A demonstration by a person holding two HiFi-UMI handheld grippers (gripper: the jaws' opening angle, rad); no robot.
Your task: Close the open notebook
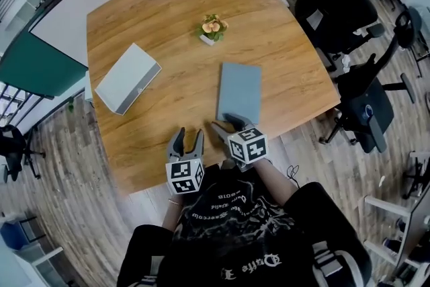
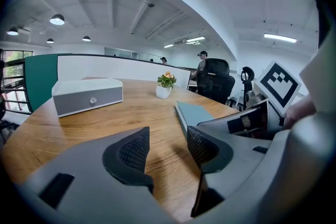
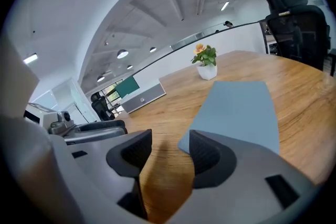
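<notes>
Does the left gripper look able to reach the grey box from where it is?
Probably yes: the left gripper is open, and only flat table lies between it and the grey box; nothing stands in the path.

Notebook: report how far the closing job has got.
Done: the notebook lies shut and flat on the table, cover up. In hand: nothing. The right gripper is open by the notebook's near corner, with only bare wood between its fingers; the left gripper is open and empty too. Left: seemingly nothing beyond drawing the grippers away.
</notes>
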